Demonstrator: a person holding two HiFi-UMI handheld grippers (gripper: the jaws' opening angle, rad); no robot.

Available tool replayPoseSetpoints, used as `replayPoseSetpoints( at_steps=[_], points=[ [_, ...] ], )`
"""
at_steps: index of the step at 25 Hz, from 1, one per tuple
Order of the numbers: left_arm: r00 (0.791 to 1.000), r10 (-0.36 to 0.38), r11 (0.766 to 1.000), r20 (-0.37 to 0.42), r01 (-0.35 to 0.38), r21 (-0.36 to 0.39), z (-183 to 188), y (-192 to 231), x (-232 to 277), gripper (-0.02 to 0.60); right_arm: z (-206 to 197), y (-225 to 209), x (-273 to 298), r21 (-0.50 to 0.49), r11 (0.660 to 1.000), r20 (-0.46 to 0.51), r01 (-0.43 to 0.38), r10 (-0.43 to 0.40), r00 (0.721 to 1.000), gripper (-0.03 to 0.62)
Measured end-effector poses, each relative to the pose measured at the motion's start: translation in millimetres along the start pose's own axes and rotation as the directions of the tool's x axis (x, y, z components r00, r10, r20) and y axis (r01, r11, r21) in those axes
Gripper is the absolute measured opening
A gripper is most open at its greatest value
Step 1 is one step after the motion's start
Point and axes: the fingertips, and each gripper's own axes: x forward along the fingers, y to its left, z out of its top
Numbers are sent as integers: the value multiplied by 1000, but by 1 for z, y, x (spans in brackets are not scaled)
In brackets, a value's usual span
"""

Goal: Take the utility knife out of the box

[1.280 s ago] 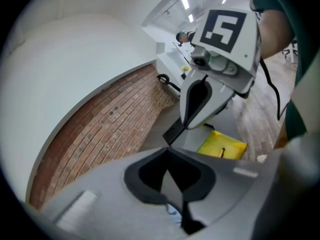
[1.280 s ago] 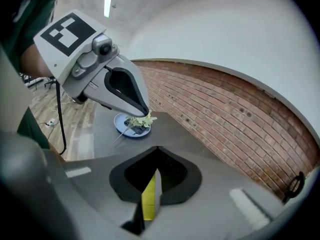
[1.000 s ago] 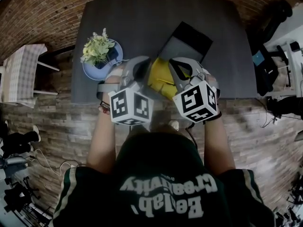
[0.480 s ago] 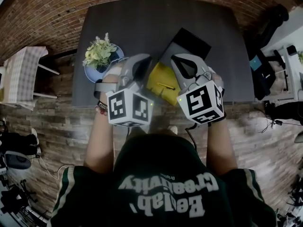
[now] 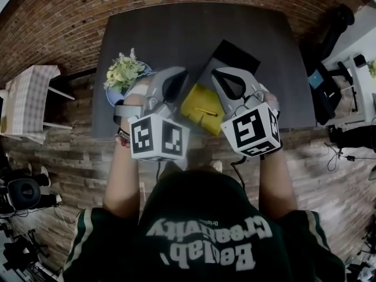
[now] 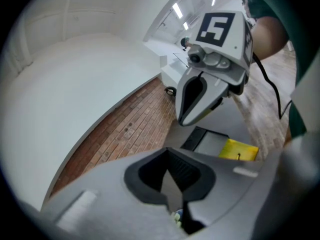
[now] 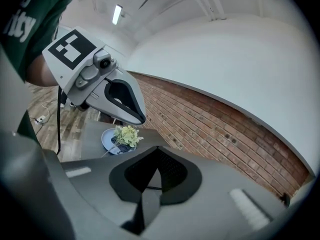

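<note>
Both claws are pressed together and empty: left gripper (image 5: 176, 78), right gripper (image 5: 222, 75). Between them a yellow slab (image 5: 198, 101) lies at the near end of the open box (image 5: 238, 51). The thin streak (image 5: 207, 111) on it may be the utility knife. I expect it to be light, rigid and slick, so I'd pinch it mid-handle. The left gripper view shows the box; the right gripper view shows the flower dish (image 7: 120, 136) instead.

Dark grey table (image 5: 194, 28), blue dish (image 5: 111, 96) of pale flowers (image 5: 123, 70) at left, open black-and-yellow box (image 5: 235, 54) near front edge

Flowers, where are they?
In the head view, the flowers sit on a blue plate at the table's left side, just beside the left gripper.
</note>
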Motion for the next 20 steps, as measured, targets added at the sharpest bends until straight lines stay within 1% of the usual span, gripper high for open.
replayPoseSetpoints(
  at_steps=[7,11,20],
  points=[
    [1000,-4,1000,14,3,20,3,6,4,3,1,2,8,-3,1000,-3,-6,6,1000,5],
    [1000,-7,1000,25,7,19,2,9,7,3,-1,3,13,-14,1000,-17,-12,12,1000,5],
    [1000,-5,1000,25,5,29,-4,11,14,3,0,4,22,-12,1000,-17,-10,10,1000,5]
  ],
)
